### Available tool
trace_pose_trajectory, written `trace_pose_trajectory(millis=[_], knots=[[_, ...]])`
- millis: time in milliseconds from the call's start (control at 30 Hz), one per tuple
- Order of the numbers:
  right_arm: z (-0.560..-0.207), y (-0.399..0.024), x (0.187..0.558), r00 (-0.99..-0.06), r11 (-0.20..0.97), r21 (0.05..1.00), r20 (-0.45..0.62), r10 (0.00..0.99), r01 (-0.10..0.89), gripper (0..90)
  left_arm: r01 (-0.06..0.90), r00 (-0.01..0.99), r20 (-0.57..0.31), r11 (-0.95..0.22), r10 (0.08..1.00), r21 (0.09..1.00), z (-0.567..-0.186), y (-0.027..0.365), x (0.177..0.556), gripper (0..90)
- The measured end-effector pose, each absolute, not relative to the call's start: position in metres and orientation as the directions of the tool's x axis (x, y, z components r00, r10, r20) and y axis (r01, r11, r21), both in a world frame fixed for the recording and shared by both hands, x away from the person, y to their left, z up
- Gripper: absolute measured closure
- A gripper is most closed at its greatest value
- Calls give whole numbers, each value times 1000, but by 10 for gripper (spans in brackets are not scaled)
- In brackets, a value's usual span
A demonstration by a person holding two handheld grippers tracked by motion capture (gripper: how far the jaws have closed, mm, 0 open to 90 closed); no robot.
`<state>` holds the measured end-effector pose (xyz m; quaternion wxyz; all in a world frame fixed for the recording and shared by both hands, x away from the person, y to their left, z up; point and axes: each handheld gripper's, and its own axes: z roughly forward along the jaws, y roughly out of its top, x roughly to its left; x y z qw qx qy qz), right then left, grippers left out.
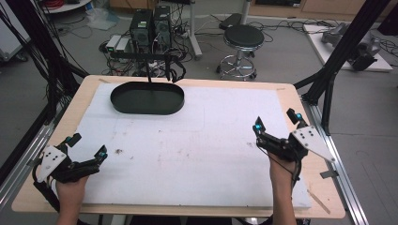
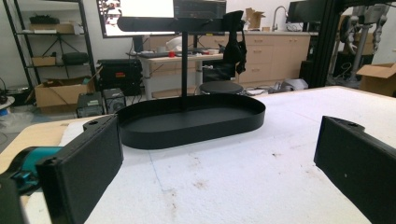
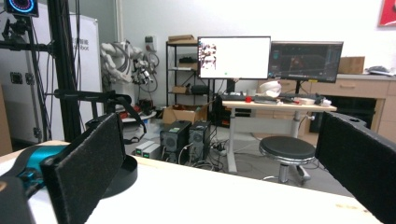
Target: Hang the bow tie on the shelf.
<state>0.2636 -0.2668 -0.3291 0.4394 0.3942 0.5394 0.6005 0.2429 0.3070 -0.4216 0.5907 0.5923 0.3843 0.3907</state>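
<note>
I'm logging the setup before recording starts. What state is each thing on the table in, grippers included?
Left gripper: open, nothing between its fingers, held low over the white mat's near left corner.
Right gripper: open, holding nothing, at the mat's right edge.
Black oval tray: upright, empty, at the far left of the mat, with a thin post rising from it.
White mat: flat, speckled with small dark stains.
</note>
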Motion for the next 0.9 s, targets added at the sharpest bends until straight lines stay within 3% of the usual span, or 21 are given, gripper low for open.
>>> trace_pose_trajectory(millis=[567,900], knots=[[-379,-289,226,-283,-55,995,30,959,-80,8,-16,406,45,-42,913,999,-420,299,242,17],[-386,-286,223,-291,-27,995,-2,957,-98,8,-17,411,57,-55,910,998,-420,298,242,17]])
